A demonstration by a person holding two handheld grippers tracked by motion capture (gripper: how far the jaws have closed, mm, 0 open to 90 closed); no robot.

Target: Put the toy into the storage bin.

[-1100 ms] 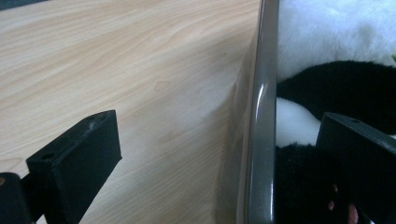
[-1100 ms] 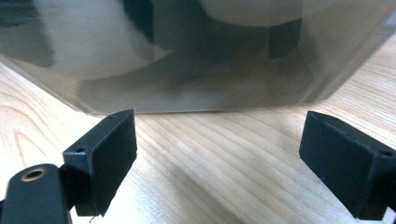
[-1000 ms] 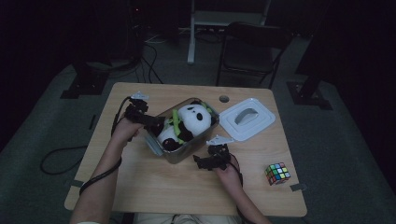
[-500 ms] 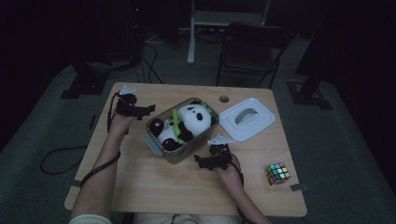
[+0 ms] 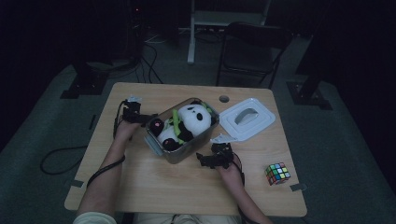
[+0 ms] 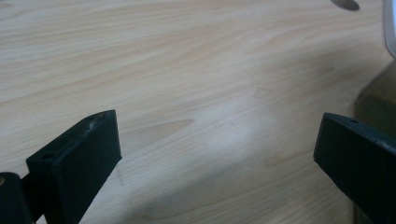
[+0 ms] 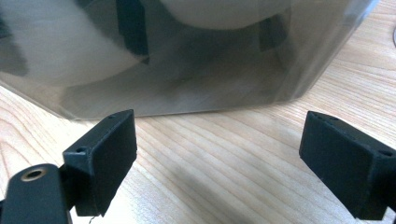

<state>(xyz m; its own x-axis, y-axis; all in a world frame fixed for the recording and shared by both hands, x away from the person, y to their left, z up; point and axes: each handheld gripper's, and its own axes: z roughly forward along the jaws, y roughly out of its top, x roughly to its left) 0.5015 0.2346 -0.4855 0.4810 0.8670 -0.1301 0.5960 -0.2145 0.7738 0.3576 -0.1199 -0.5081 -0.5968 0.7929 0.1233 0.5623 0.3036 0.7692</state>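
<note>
A clear plastic box (image 5: 173, 150) stands mid-table with a black-and-white panda plush (image 5: 194, 119) lying in it. My left gripper (image 5: 143, 117) rests at the box's left end, open. In the left gripper view the left gripper (image 6: 217, 123) has bare wood between its wide jaws, and the box corner (image 6: 376, 105) sits at the right edge. My right gripper (image 5: 206, 161) is low on the table by the box's near right side, also open. In the right gripper view the right gripper (image 7: 218, 122) faces the box wall (image 7: 187, 70), with the plush blurred behind it.
The box's white lid (image 5: 246, 119) lies flat to the right of the box. A colour cube (image 5: 277, 173) sits near the table's front right corner. A cable hole (image 5: 224, 99) is at the back edge. Chairs and stands are on the floor beyond.
My left hand has drawn back from the box's rim to its left end and settled lower. The right gripper has hardly moved.
</note>
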